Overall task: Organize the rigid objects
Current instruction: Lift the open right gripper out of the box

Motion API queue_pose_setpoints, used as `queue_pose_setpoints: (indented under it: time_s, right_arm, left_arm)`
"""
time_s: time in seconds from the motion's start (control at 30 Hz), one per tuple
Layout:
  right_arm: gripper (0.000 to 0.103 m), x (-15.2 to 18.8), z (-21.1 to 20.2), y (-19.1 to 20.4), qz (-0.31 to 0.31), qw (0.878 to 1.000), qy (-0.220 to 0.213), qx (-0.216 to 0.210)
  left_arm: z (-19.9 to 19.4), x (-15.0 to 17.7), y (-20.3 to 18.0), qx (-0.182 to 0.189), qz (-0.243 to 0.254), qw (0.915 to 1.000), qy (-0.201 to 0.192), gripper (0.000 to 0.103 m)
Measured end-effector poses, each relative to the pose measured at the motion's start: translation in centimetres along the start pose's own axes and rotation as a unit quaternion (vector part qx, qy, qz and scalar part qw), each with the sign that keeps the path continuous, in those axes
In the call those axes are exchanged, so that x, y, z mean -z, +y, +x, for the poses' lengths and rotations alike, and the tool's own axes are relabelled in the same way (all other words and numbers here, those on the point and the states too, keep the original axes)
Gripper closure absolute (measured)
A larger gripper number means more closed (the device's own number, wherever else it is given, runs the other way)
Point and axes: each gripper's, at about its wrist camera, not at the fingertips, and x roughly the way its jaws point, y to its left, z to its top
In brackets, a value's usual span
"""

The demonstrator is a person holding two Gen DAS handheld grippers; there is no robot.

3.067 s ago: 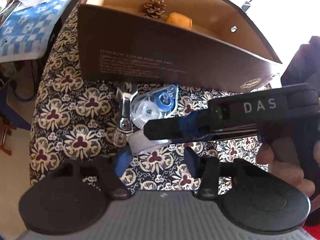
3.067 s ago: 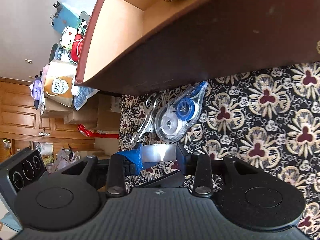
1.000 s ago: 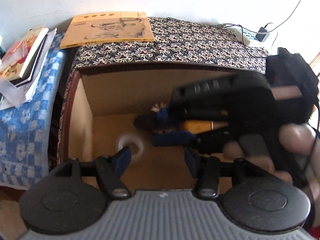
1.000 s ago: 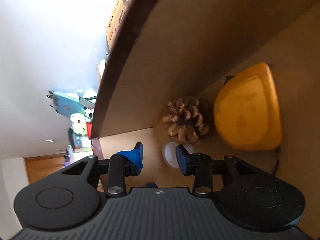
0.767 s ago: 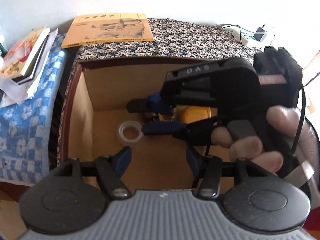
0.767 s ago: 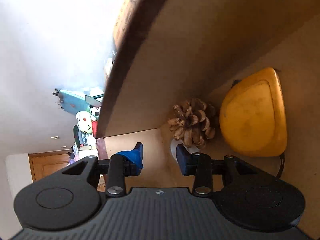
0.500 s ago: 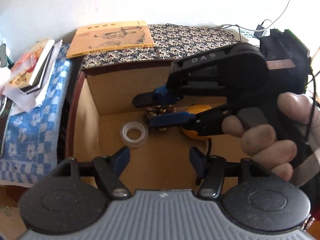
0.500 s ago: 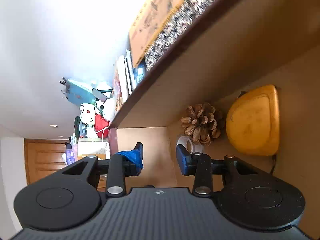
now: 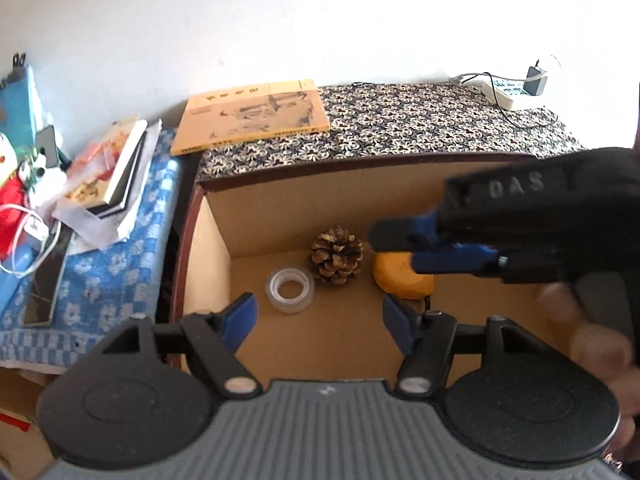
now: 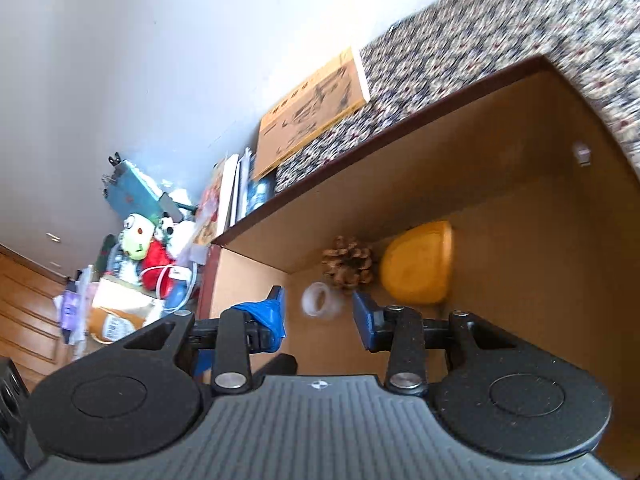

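Note:
An open cardboard box (image 9: 218, 236) holds a clear tape roll (image 9: 290, 290), a pine cone (image 9: 338, 255) and a yellow rounded object (image 9: 394, 278) on its floor. The same three show in the right wrist view: the tape roll (image 10: 320, 300), the pine cone (image 10: 349, 263), the yellow object (image 10: 418, 268). My left gripper (image 9: 319, 316) is open and empty above the box's near side. My right gripper (image 10: 318, 312) is open and empty; in the left wrist view it (image 9: 404, 248) hovers over the box's right part, above the yellow object.
The box (image 10: 520, 184) sits on a floral cloth (image 9: 420, 124). A yellow book (image 9: 252, 116) lies behind it. Stacked books (image 9: 116, 168) on a blue checkered cloth (image 9: 96, 280) and toys are to the left. A power strip (image 9: 504, 90) lies at the back right.
My right gripper has let go of the tape roll inside the box, then lifted and pulled back to the right. Both cameras have risen above the box.

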Motion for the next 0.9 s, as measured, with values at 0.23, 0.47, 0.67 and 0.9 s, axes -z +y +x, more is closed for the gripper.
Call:
queue_pose_setpoints:
  time_s: [0.23,0.47,0.67,0.9]
  right_arm:
    - [0.081,1.7,-3.9,-0.9,-0.007,0.999,-0.045,0.021]
    - [0.081,2.5,-7.5,-1.8,-0.02,0.998,-0.063,0.0]
    - [0.081,3.1,-10.4,-2.5,-0.048,0.997,-0.056,-0.025]
    - [0.08,4.5,-13.5,-3.9,-0.086,0.995,-0.043,-0.039]
  left_arm:
    - [-1.8,0.7,-2.0,0.005,0.02,0.9998,-0.003,0.038]
    - [-4.7,1.2,-4.6,-0.01,0.027,0.9995,-0.016,0.036]
    - [-7.4,2.0,-6.9,-0.043,0.009,0.9987,-0.027,0.036]
    - [-9.3,3.9,-10.2,-0.086,-0.015,0.9959,-0.022,0.036]
